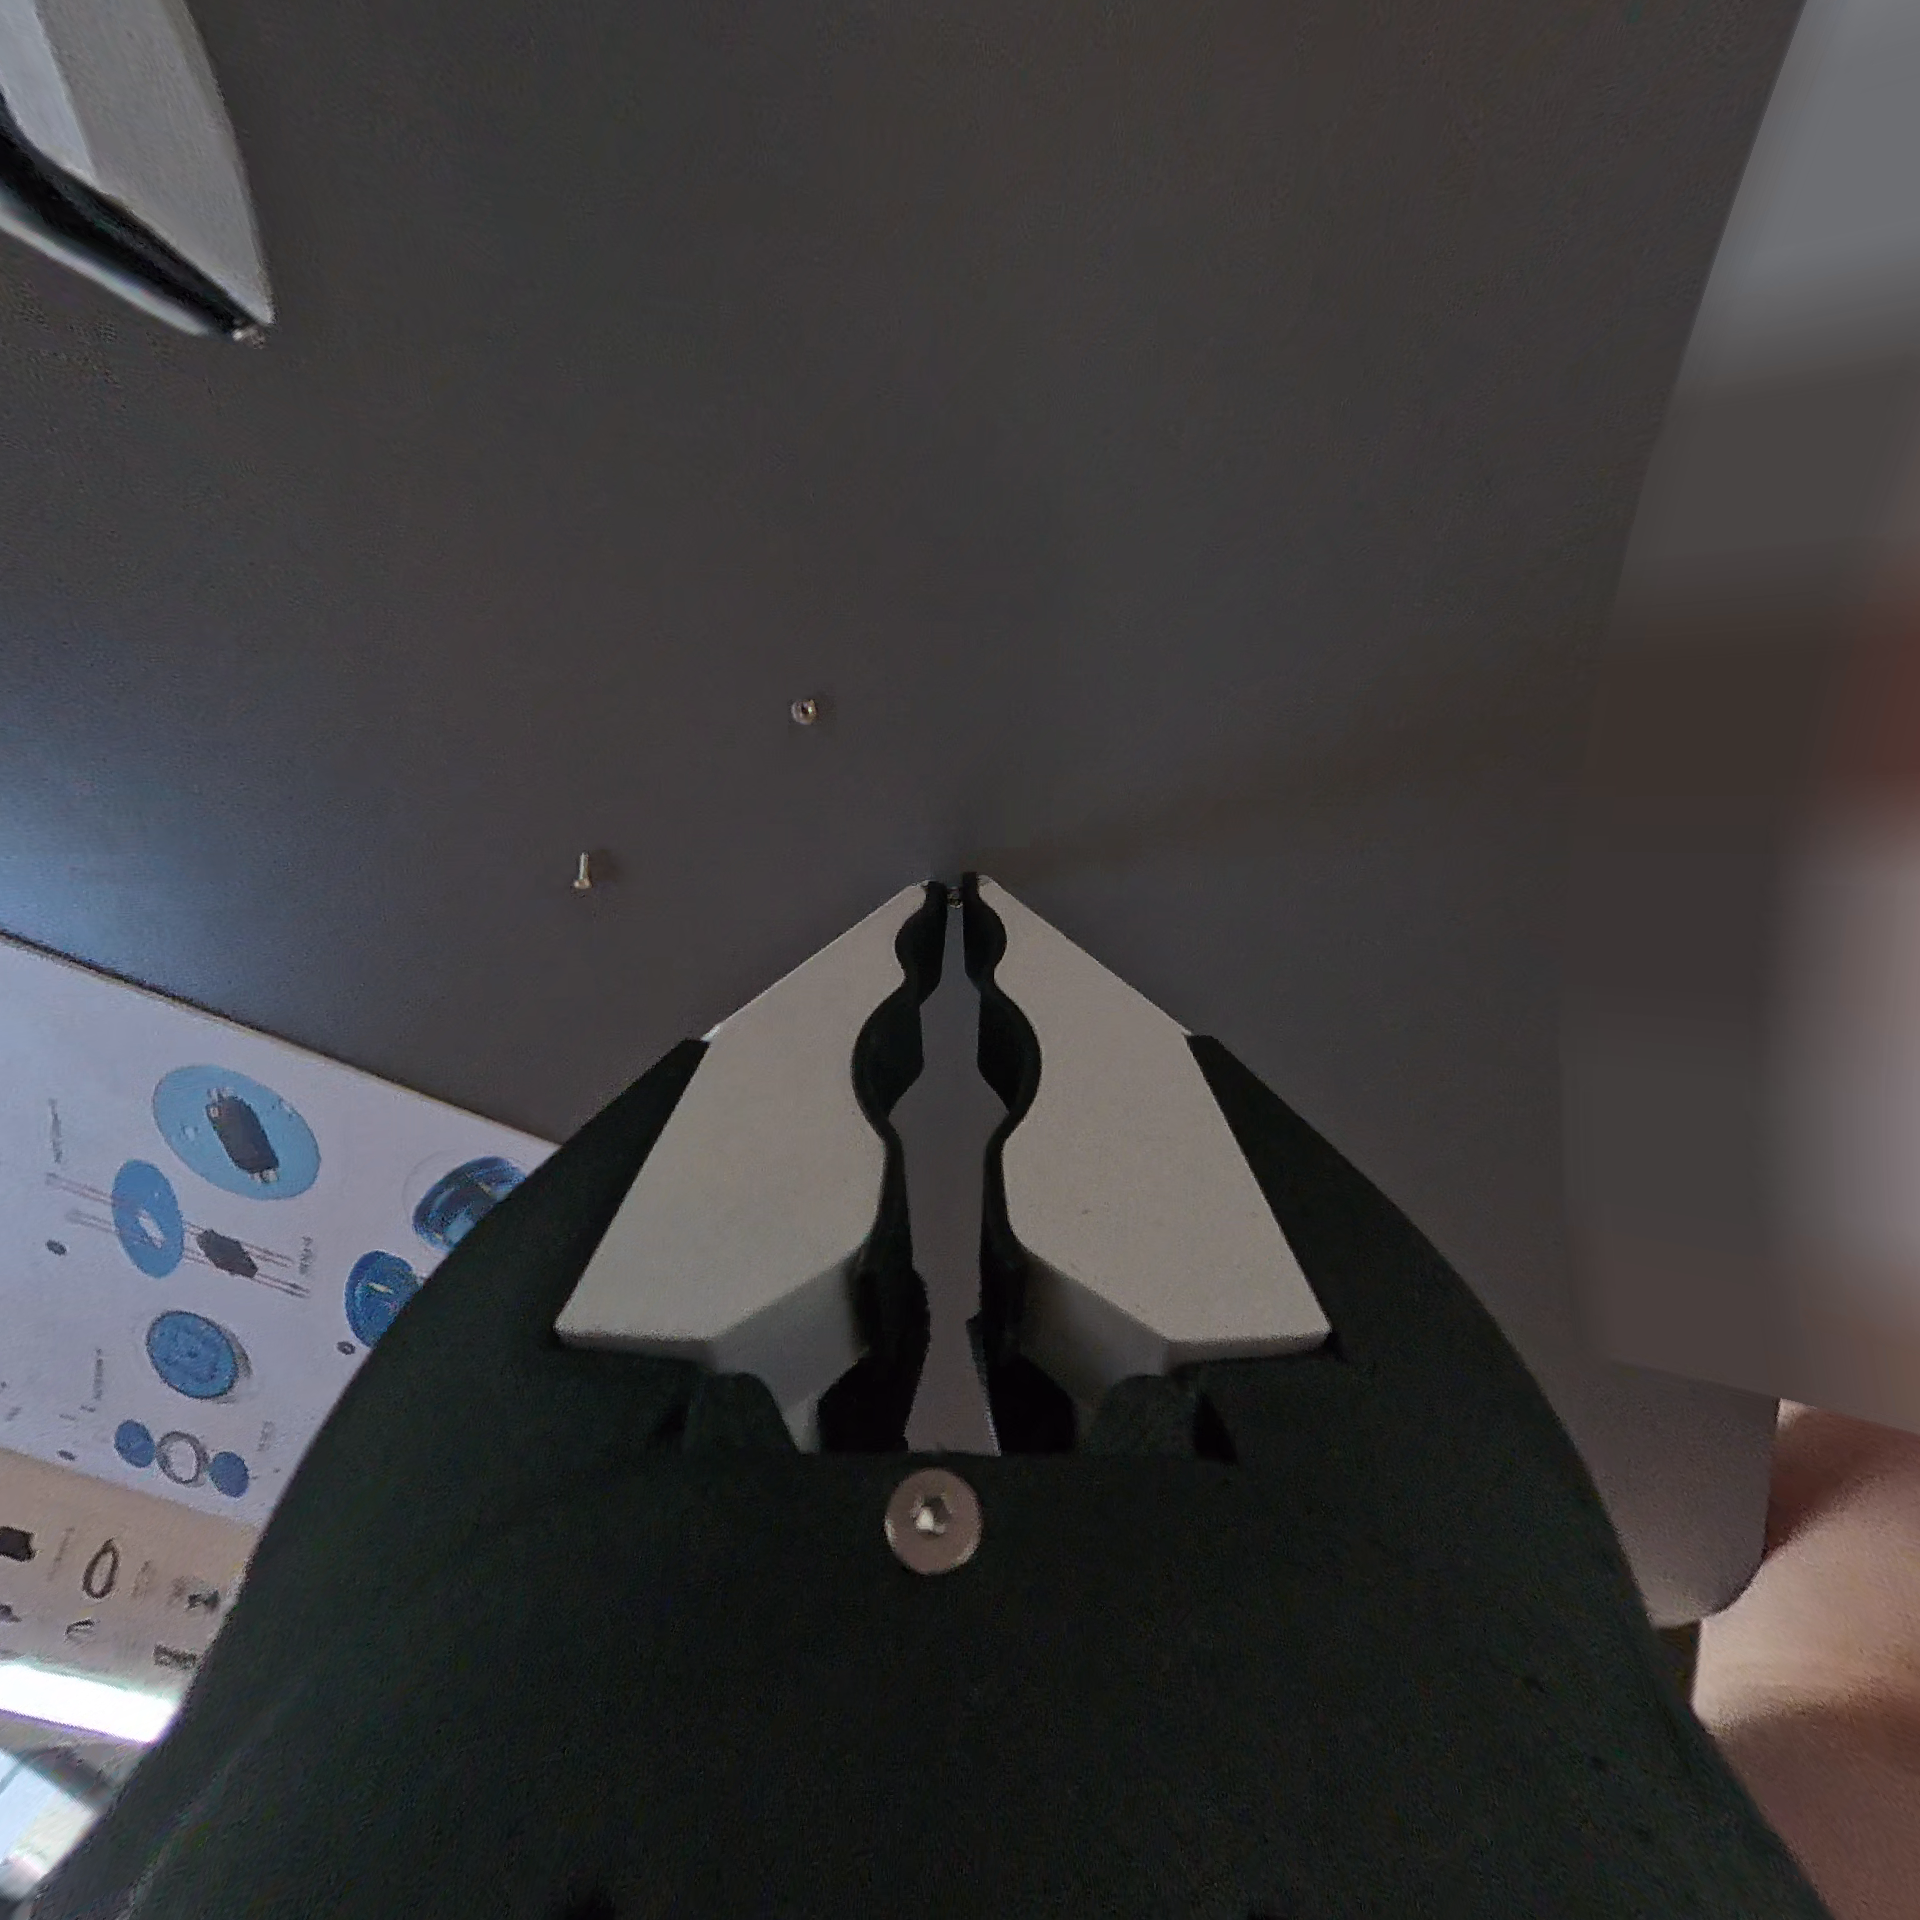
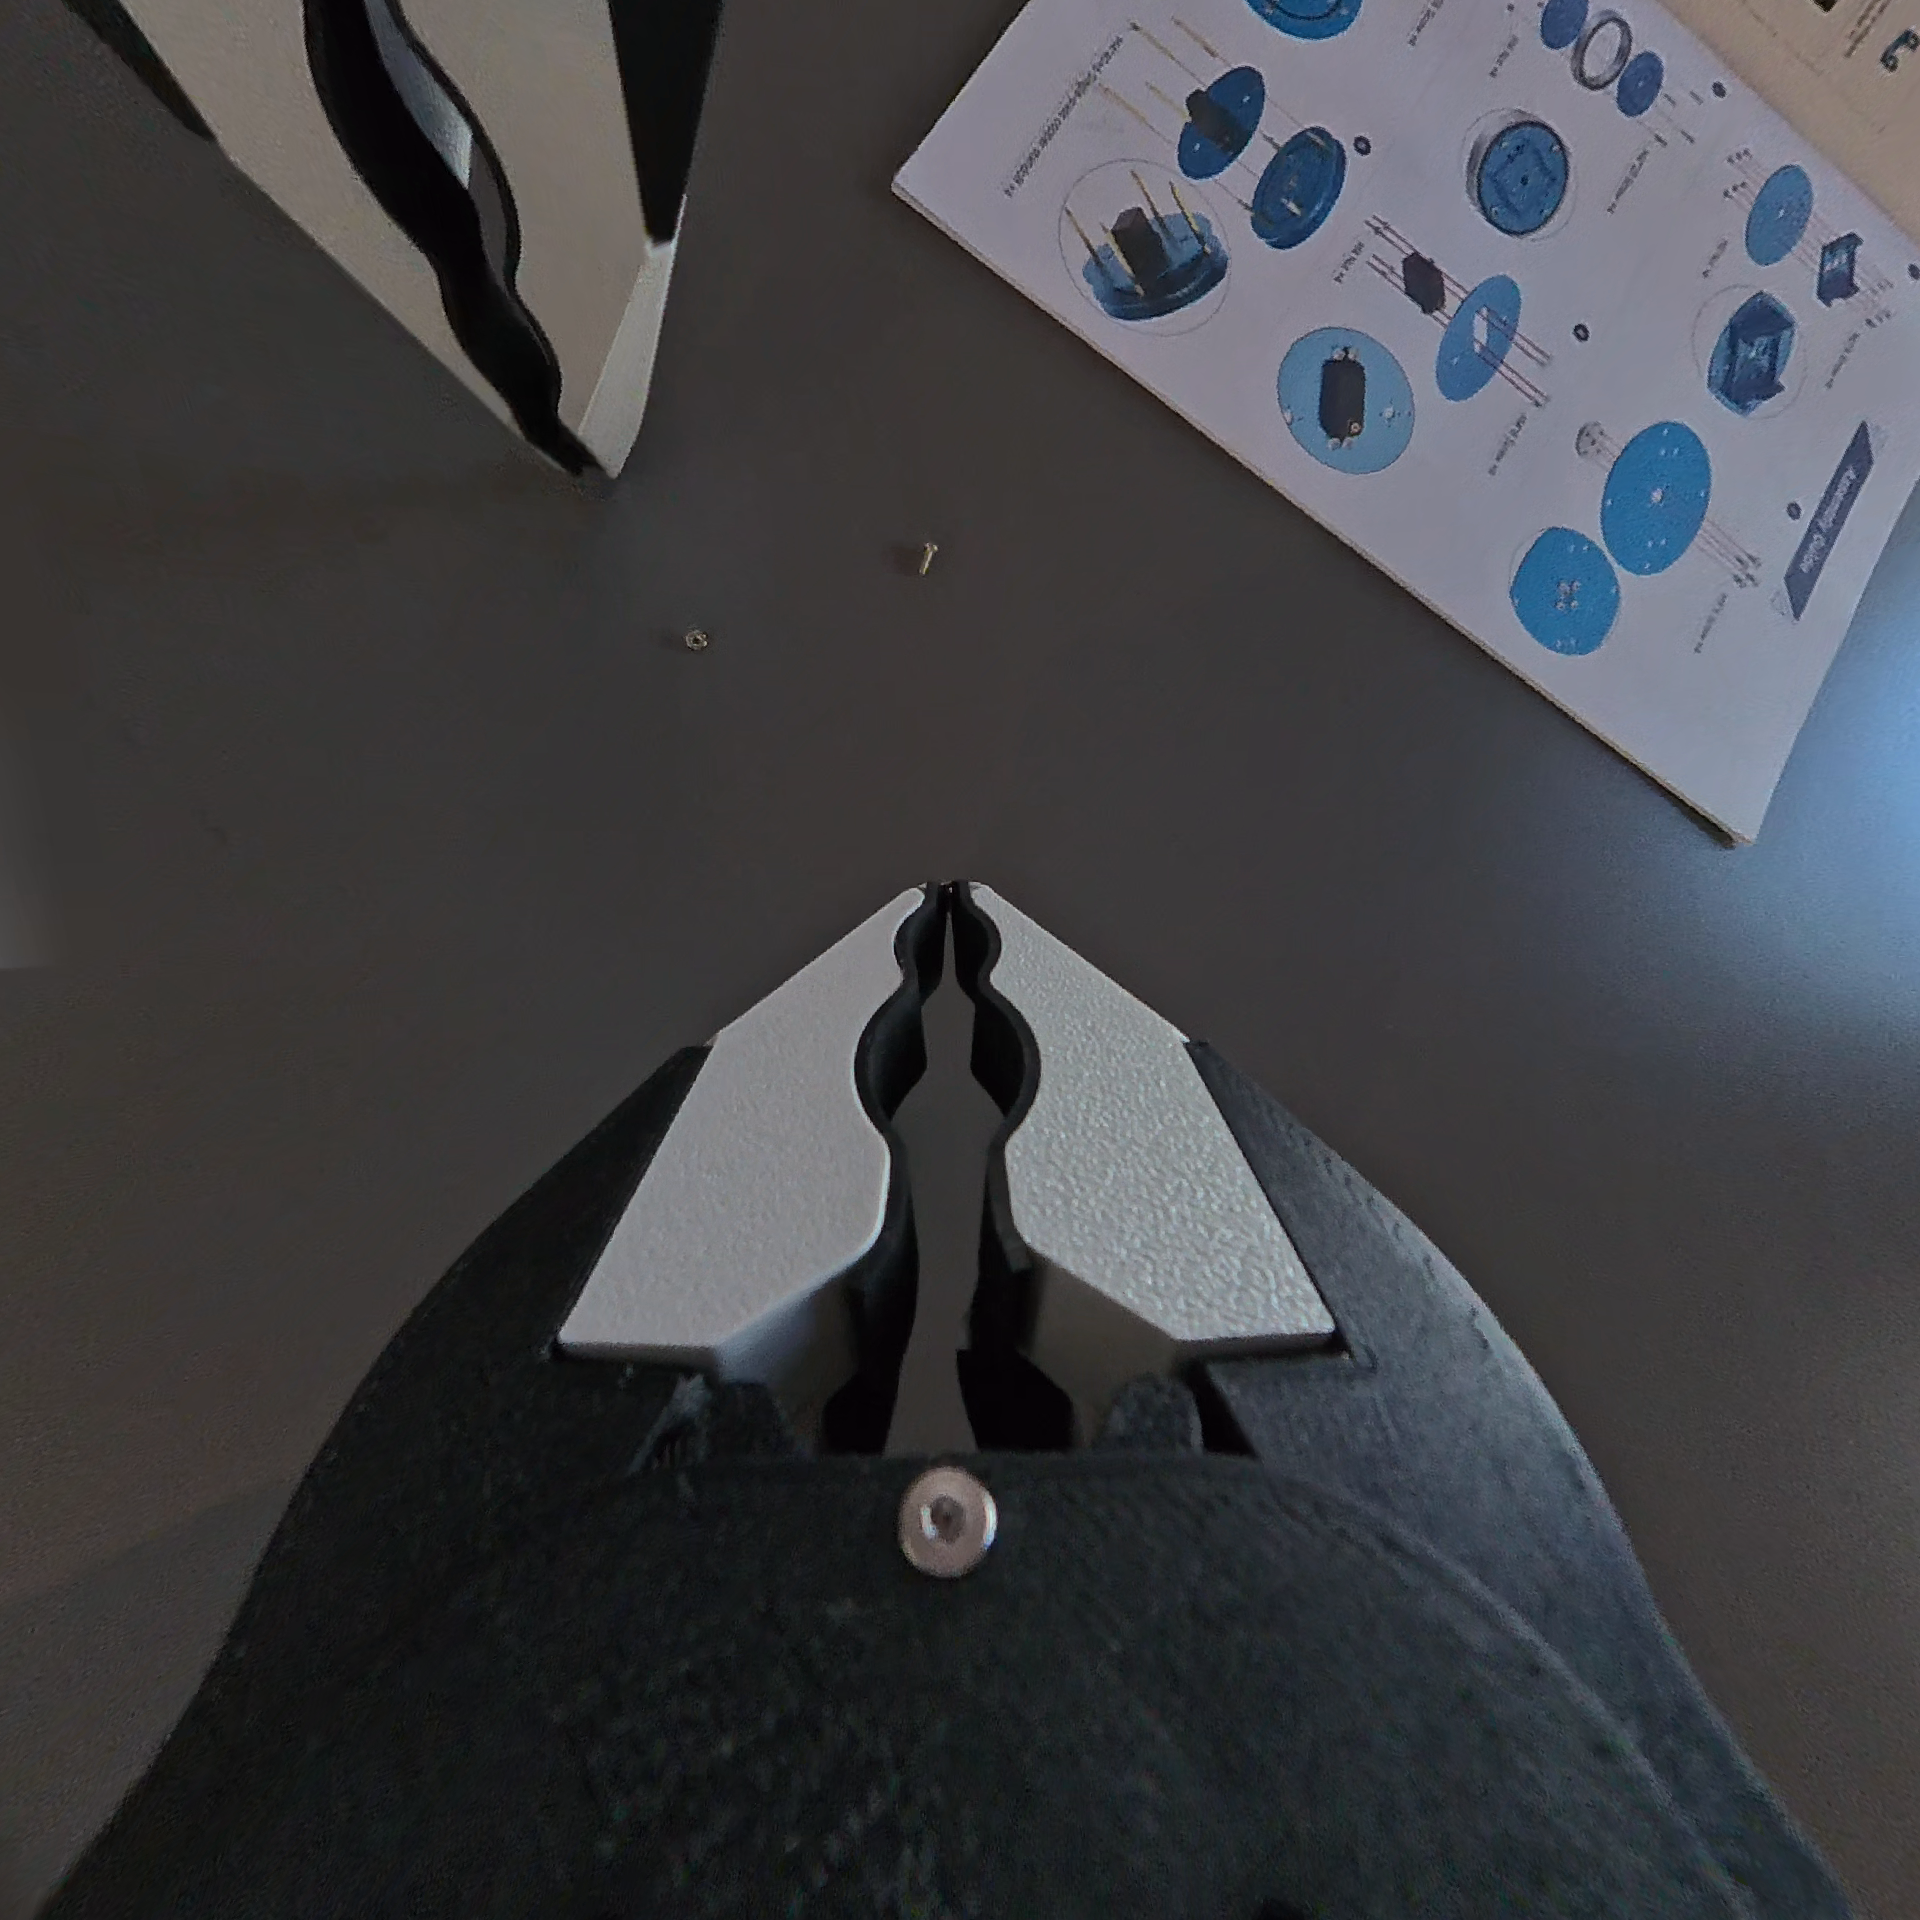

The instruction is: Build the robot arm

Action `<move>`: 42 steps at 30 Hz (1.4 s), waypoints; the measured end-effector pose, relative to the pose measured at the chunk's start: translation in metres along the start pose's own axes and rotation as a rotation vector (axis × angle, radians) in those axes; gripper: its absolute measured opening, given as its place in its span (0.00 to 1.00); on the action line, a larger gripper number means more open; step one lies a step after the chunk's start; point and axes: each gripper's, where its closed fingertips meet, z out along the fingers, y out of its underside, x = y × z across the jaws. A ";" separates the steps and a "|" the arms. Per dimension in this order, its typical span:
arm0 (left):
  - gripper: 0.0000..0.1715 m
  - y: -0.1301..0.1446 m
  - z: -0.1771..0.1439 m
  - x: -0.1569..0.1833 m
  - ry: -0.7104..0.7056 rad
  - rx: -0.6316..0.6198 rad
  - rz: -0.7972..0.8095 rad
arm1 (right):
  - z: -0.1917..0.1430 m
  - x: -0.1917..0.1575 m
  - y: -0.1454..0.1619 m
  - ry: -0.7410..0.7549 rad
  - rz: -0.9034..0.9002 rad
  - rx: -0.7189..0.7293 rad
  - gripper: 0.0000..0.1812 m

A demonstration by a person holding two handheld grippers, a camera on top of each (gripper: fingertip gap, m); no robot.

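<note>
My left gripper (image 1: 954,891) is shut to a hairline gap, its tips low over a dark grey table (image 1: 1091,416); I cannot make out anything between them. A small screw (image 1: 582,871) lies to its left and a small nut (image 1: 803,711) just ahead. My right gripper (image 2: 951,889) is shut and nothing shows in it, above the same table (image 2: 364,831). In the right wrist view the screw (image 2: 916,558) and the nut (image 2: 691,639) lie ahead of it, and the left gripper (image 2: 569,452) points down at the upper left, close to the nut.
A white sheet printed with blue part drawings (image 2: 1455,343) lies at the upper right of the right wrist view, and at the lower left of the left wrist view (image 1: 187,1247). The right gripper's tip (image 1: 223,312) shows at the top left there. The table's pale edge (image 1: 1704,1143) runs down the right. The nut (image 2: 691,639) sits 4 cm or so from the ends of my left fingers. The screw (image 2: 916,558) is about 7 cm from my left fingertips.
</note>
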 end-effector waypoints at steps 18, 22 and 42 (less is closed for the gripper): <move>0.01 0.190 -0.133 0.079 -0.312 0.861 -0.323 | 0.053 -0.084 -0.184 -0.024 -0.308 0.071 0.00; 0.01 0.282 -0.130 0.125 -0.382 0.913 -0.416 | 0.098 -0.113 -0.267 -0.071 -0.400 0.027 0.00; 0.00 0.637 0.006 0.274 -0.433 0.975 -0.855 | 0.400 -0.234 -0.509 -0.231 -0.483 -0.302 0.00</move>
